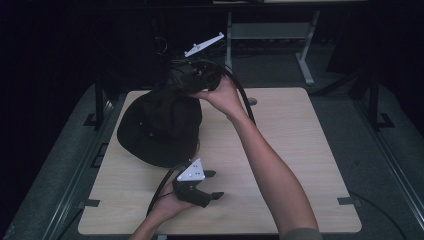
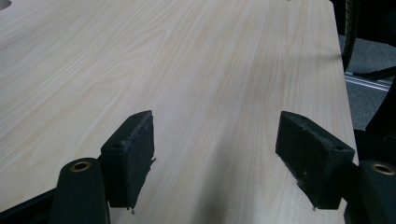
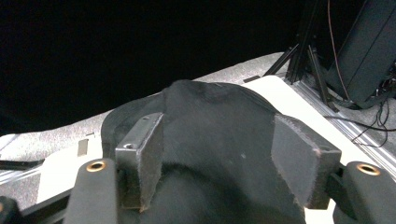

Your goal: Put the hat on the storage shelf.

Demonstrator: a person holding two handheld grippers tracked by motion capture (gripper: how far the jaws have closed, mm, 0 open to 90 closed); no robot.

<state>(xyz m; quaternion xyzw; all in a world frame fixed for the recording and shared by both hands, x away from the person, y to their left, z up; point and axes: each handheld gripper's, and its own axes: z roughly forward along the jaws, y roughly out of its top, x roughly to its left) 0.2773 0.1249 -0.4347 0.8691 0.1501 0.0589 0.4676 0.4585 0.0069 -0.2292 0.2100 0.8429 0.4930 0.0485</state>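
— One big pale wood-grain table (image 1: 280, 165), smooth and flat, and on its far left a black hat (image 1: 157, 127).
— How would it handle?
— Soft, light cloth, I'd judge; floppy, so pinch the brim or a crown fold.
— Grippers?
— Right gripper (image 3: 217, 154) spread wide astride the crown, not clamped. Left gripper (image 2: 217, 154) agape over bare table.

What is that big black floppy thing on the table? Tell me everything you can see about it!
It looks like a black hat made of soft cloth, with a rounded top and a wide, floppy brim. It sits on the pale wooden table, toward its far left part. The right gripper is open, with the hat's cloth bulging between its jaws. Whether the jaws touch the cloth is hard to tell. The left gripper is open too, apart from the hat.
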